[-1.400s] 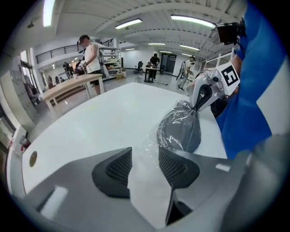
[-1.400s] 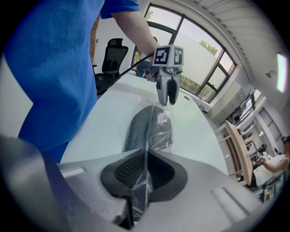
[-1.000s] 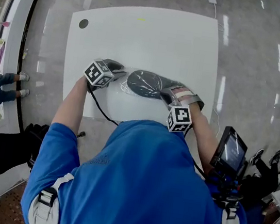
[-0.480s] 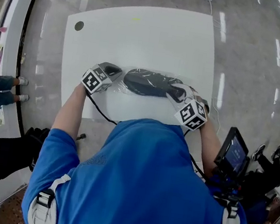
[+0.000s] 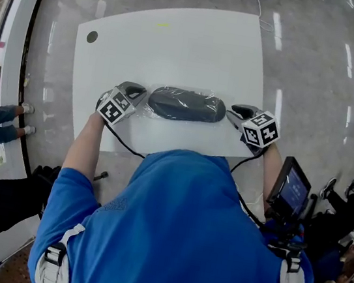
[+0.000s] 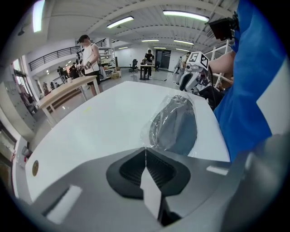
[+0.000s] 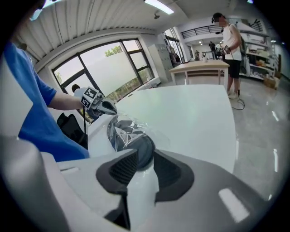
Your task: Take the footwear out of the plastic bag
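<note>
A dark shoe lies sealed in a clear plastic bag near the front of the white table. My left gripper sits at the bag's left end. In the left gripper view it is shut on a thin edge of the bag's film, and the shoe lies just beyond. My right gripper is at the shoe's right end. Its jaws stand partly apart with the bagged shoe's rounded end between the fingertips; I see no pad pressing on it.
A small dark hole marks the table's far left corner. A screen on a stand sits right of the person's arm, and a black bag lies on the floor at left. People stand at a wooden table in the background.
My left gripper's jaws closed on the bag's left edge. My right gripper drew back to the right off the shoe and its jaws parted.
</note>
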`<state>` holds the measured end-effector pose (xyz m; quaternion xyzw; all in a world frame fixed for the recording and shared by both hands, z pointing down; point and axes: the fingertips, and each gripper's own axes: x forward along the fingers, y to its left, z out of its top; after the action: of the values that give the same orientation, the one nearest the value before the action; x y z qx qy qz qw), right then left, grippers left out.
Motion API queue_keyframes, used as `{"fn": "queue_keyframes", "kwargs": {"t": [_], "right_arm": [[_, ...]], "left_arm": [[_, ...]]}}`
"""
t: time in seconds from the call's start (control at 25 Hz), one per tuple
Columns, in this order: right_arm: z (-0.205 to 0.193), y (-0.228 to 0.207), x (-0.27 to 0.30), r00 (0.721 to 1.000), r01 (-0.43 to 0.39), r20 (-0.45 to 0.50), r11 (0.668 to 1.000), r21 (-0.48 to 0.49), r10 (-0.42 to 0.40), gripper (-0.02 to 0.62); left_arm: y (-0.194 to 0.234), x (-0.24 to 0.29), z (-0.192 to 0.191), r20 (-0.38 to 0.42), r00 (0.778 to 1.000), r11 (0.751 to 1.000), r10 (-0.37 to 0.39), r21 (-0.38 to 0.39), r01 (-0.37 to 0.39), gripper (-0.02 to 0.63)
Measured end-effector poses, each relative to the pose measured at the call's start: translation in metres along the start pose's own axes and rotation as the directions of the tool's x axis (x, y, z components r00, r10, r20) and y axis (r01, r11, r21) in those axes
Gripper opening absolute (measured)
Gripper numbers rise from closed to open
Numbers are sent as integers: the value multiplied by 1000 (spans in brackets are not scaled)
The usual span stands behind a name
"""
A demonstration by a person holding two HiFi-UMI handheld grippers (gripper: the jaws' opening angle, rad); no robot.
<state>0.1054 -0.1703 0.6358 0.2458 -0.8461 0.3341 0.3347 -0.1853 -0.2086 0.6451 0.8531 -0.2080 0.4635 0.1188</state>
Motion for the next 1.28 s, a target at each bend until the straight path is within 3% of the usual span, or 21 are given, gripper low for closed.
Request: {"fn": "queue_keyframes", "kwargs": {"t": [0.2,0.28,0.4,0.6,0.8,1.28], "right_arm": [[-4,12,14,992,-94,-87,996,-2,94,100],[-5,13,19,988,-110,-113,994,-10,109,130],[-7,17,24,978,-156,-144,988,-8,153,172],[-9,30,27,959,-225,-184,974,-30,216,173],[-14,38,32,942,-269,-220,962,-52,252,173],[-13,31,24,952,-261,-168,965,-5,257,114]], "left_arm": [[-11,-13,2,23,996,994,81,70,-82,11],[-13,-19,5,46,992,988,118,98,-122,11],[-13,-28,10,92,981,975,173,127,-184,11],[-19,-42,16,148,959,951,240,162,-263,9],[-23,-42,18,151,955,947,254,164,-278,9],[-9,-35,1,103,962,952,253,148,-267,9]]}}
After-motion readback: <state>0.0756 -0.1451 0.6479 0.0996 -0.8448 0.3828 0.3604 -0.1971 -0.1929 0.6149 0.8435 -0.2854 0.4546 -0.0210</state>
